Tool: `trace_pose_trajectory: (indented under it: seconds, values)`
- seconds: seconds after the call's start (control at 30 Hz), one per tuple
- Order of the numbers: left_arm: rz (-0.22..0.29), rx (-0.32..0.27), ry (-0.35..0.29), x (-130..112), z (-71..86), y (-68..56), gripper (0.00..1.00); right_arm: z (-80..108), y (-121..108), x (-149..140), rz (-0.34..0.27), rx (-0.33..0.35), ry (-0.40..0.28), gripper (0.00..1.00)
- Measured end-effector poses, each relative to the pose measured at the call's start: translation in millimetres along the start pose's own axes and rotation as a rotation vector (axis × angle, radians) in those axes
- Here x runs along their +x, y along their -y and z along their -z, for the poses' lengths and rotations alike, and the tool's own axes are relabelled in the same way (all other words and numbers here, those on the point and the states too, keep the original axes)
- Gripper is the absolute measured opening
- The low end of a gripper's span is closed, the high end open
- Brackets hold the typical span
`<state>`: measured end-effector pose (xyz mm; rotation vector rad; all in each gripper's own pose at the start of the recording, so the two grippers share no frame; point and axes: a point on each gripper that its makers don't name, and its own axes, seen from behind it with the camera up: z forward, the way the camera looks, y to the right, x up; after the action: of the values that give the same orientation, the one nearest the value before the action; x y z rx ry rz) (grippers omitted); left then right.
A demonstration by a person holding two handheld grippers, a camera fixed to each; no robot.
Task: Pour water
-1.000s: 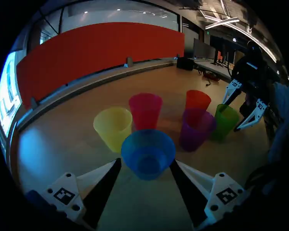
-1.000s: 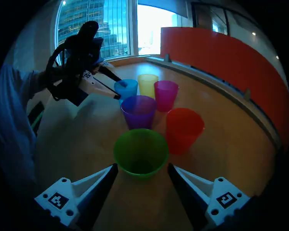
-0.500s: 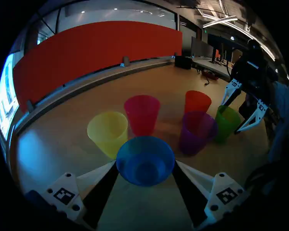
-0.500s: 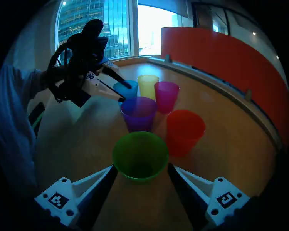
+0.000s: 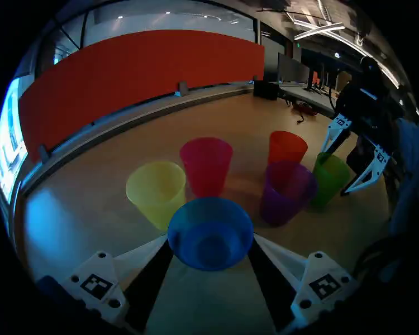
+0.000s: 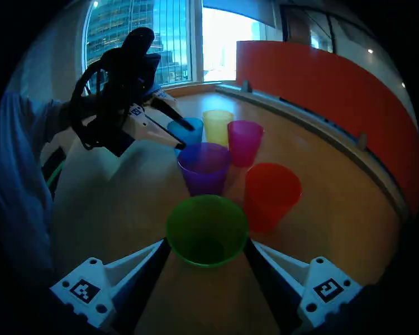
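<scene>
Left gripper (image 5: 209, 244) and right gripper (image 6: 206, 245) reach forward, jaws apart.

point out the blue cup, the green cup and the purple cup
blue cup (image 5: 210, 237): left gripper view, inside of the cup
green cup (image 6: 206, 234): right gripper view, inside of the cup
purple cup (image 6: 203, 181): right gripper view, outer front wall

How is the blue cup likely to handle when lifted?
Probably light: the blue cup looks like thin translucent plastic; whether it is filled is unclear. Its wall may flex under the fingers. Its base seems narrower than its rim, so a high push could tip it.
</scene>
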<state>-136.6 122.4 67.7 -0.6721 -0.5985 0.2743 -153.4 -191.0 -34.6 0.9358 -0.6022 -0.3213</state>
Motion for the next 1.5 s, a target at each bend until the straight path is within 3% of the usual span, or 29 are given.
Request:
trace_pose_trajectory:
  seconds: [0.33,0.43,0.7,1.07,1.5]
  values:
    - [0.002,0.014,-0.007,-0.5,5.3,4.4,0.86,-8.1,-0.8,7.3,0.003,-0.007,-0.012,1.00]
    - [0.007,0.016,-0.013,0.8,8.6,5.5,0.86,-9.3,-1.6,8.4,0.003,-0.011,-0.014,0.91]
    - [0.019,0.024,-0.047,10.0,21.0,5.9,0.86,-5.9,-2.8,16.4,-0.002,-0.021,-0.039,0.90]
    - [0.004,0.039,-0.142,52.9,56.0,-1.8,0.86,19.6,-4.2,52.7,0.012,-0.054,-0.134,0.90]
    - [-0.037,0.063,-0.281,117.3,105.3,-14.8,0.86,58.7,-10.1,120.2,0.023,-0.104,-0.327,0.90]
